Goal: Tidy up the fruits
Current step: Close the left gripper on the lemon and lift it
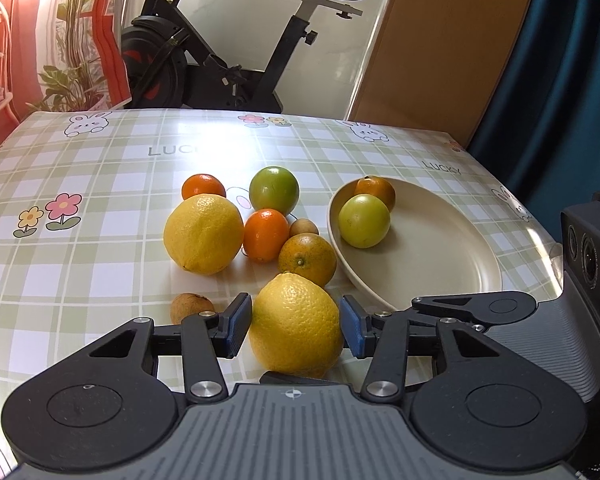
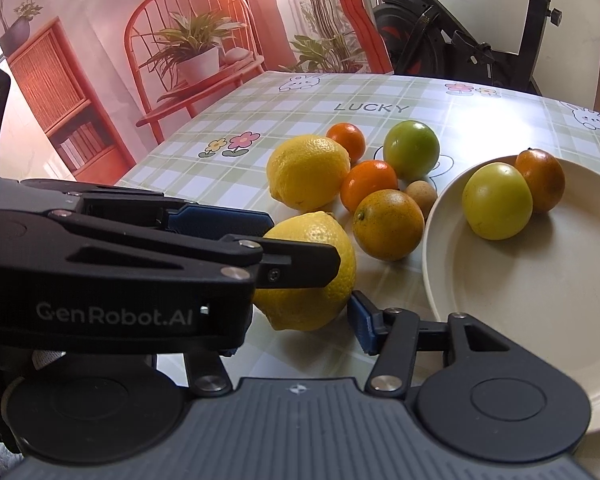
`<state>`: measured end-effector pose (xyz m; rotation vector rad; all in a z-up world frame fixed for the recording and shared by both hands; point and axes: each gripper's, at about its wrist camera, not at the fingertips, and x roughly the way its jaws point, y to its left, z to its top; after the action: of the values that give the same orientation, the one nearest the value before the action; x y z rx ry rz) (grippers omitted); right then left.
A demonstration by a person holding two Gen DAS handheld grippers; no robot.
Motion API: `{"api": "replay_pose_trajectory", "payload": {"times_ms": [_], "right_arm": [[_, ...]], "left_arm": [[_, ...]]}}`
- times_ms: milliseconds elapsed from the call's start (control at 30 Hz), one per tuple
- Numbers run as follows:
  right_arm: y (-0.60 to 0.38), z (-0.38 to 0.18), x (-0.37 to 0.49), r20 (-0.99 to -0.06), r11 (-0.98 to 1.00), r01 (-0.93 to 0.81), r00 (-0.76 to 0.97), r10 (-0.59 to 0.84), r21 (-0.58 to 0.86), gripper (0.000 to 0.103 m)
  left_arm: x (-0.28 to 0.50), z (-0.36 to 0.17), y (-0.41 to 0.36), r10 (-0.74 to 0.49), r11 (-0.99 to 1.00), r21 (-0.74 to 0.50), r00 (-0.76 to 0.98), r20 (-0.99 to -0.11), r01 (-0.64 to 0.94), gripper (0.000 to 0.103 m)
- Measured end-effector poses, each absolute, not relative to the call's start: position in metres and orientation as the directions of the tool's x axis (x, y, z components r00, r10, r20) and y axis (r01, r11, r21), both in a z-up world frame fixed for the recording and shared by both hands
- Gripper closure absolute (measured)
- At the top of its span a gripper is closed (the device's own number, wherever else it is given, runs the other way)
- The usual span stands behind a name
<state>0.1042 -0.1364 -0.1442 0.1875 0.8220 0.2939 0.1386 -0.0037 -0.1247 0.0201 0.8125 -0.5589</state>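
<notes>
1. Left claw (image 1: 296,328), closest in its own view: clenched on a big lemon (image 1: 296,324), one blue pad (image 1: 236,326) against each flank. The lemon sits low over the bench (image 1: 80,264); whether it touches the checked cloth I cannot tell.
2. Right claw (image 2: 299,330): only one blue pad (image 2: 362,328) shows, just beside that lemon's near side. The other finger is hidden behind the left claw, so I cannot tell whether it is released or clenched.
3. Loose heap past the gripped lemon:
   - a second lemon (image 1: 203,232) to the left
   - a speckled orange (image 1: 307,258) just behind the gripped lemon
   - a small bright orange (image 1: 266,234) between those two
   - another small orange (image 1: 203,187) further back
   - a green round fruit (image 1: 274,191) at the rear
4. Two small brown fruits: one (image 1: 304,227) tucked behind the speckled orange, one (image 1: 191,307) alone beside the left claw's left finger.
5. Cream plate (image 1: 440,264) to the right of the heap. It carries a yellow-green fruit (image 1: 364,221) and a dark orange fruit (image 1: 375,192), touching, at its far left edge.
6. Exercise bike (image 1: 220,60) stands beyond the bench.
</notes>
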Motion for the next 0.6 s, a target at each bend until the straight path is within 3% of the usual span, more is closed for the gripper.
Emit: {"api": "replay_pose_trajectory", "payload": {"times_ms": [600], "right_arm": [[-0.1349,-0.1434,0.0984,-0.7,0.951,-0.173,0.646,0.306,0.256,0.043]], "left_arm": [[0.1295,-0.1253,-0.0053,-0.459,0.859,-0.184,0.559,-0.691,0.478,0.052]]}}
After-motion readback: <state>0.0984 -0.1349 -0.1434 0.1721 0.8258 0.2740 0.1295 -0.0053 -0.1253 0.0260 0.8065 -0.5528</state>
